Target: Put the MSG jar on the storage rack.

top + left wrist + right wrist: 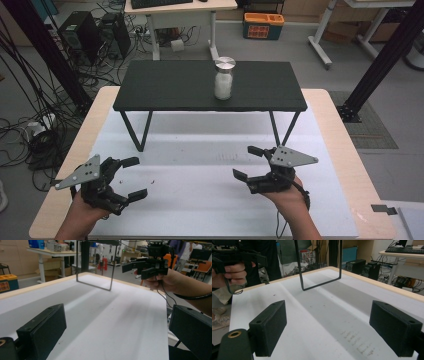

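A glass jar [224, 79] with a silver lid and white contents stands upright on a low black shelf [165, 90] at the back of the table. My left gripper [133, 178] is held open above the white mat [200, 195] at the front left, nothing between its jaws. My right gripper [248, 162] is held open at the front right, also empty. In the left gripper view the right gripper [136, 268] appears farther off in a hand. In the right gripper view the left gripper [249, 257] appears at the upper left in a hand.
The black shelf stands on thin metal legs [135, 132] over the mat. The wooden table edge [345, 150] frames the mat. Behind the table are desks, an orange box [263, 25], computers and cables on the floor.
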Demonstrator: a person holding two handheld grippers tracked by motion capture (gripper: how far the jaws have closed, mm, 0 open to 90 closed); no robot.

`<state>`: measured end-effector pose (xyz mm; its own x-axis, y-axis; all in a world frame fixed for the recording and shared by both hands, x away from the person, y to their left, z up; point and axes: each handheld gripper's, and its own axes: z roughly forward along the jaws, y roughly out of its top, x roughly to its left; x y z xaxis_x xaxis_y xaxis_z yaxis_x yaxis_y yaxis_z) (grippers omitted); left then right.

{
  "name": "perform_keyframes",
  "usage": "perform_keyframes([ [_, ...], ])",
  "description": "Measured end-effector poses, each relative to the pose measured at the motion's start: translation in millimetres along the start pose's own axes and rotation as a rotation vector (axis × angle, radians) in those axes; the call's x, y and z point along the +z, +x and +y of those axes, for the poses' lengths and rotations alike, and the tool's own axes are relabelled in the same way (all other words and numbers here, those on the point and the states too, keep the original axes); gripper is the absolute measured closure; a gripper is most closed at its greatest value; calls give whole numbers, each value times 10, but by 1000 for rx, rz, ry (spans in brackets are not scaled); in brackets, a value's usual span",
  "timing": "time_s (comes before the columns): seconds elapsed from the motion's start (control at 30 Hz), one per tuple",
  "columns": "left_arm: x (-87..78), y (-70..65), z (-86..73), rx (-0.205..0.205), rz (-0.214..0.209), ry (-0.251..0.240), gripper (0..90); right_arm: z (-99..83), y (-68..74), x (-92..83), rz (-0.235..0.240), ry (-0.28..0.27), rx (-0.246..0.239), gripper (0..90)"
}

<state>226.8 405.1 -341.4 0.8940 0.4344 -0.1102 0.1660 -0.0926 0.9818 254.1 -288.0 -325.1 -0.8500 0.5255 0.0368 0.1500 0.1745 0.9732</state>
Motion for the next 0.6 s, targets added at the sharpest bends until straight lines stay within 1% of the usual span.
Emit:
perform_keyframes([
  [0.1,-5,-2,25,11,-10,-10,14,7,7,6,-2,-1,0,135],
  [0.27,7,-4,29,14,-19,-14,13,41,9,16,-3,4,-5,135],
  [0.43,23,-17,34,15,-15,0,14,53,11,14,-5,-2,-8,135],
  [0.6,18,-24,26,10,-12,2,14,48,9,11,-9,-7,-1,136],
])
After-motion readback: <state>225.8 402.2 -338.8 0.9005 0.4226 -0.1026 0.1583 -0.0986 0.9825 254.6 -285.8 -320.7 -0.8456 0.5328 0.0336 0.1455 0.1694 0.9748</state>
